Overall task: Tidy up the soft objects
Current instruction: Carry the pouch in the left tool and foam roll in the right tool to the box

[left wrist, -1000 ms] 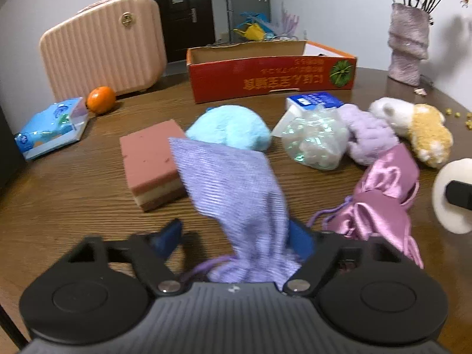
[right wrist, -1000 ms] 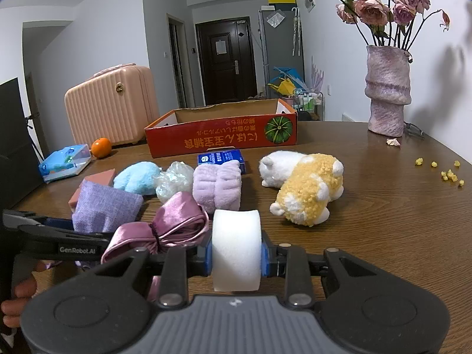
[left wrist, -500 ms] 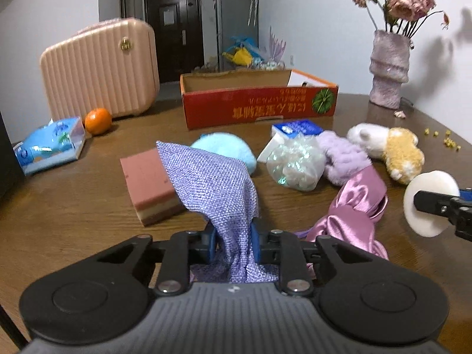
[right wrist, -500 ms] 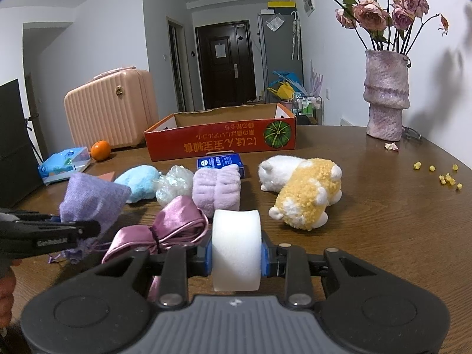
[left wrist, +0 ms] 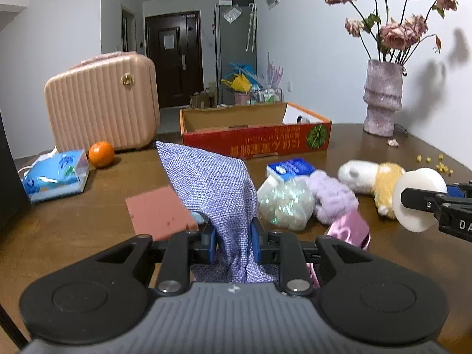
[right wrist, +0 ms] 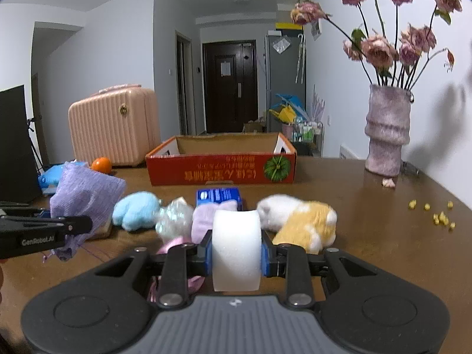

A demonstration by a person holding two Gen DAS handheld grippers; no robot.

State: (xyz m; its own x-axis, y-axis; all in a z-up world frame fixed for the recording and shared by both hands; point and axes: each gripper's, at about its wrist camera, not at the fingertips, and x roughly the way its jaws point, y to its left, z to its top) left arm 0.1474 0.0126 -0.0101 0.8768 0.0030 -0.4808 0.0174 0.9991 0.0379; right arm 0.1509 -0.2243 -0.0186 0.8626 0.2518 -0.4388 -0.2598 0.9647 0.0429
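My left gripper is shut on a purple mesh pouch, held above the table; the same pouch hangs at the left of the right wrist view. My right gripper is shut on a white foam sponge, also seen side-on as a white foam sponge. On the table lie a pink sponge block, a light-blue plush, a shiny plastic bag, a lilac fluffy band, a pink satin pouch and a white-and-yellow plush toy. The red cardboard box stands open behind them.
A pink suitcase, an orange and a blue tissue pack sit at the far left. A small blue box lies before the red box. A vase with dried roses stands far right, with yellow crumbs on the wooden table.
My left gripper closed on the purple mesh pouch and lifted it off the table. The right gripper keeps the white sponge in roughly the same place.
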